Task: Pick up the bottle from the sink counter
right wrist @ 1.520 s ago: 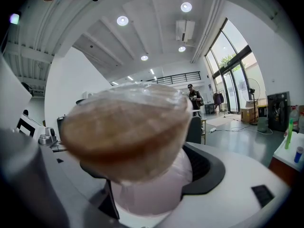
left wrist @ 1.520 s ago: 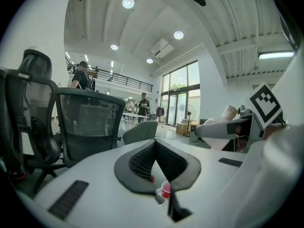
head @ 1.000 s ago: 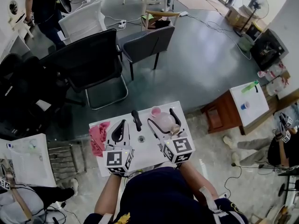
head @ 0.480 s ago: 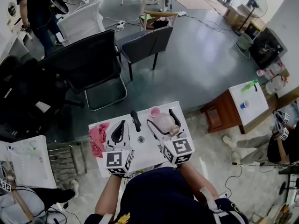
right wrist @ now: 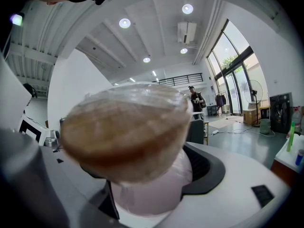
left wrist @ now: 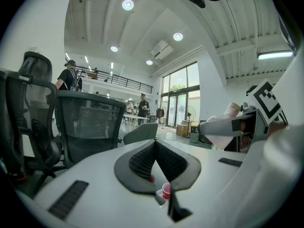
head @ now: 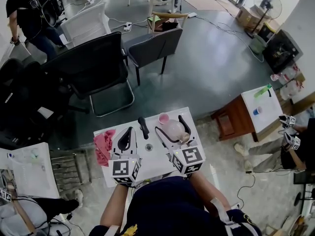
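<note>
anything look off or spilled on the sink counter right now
Nothing looks spilled or broken. The only untidy thing is the pink cloth, crumpled at the left edge of the sink counter. The bottle sits between the right gripper's jaws, brown end toward that gripper.

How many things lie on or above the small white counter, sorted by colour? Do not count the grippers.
Pink: 3 (crumpled pink cloth, small round pink cup, pale pink translucent plastic bottle)
Black: 1 (black plastic faucet)
Grey: 1 (small round grey drain)
Total: 5
</note>
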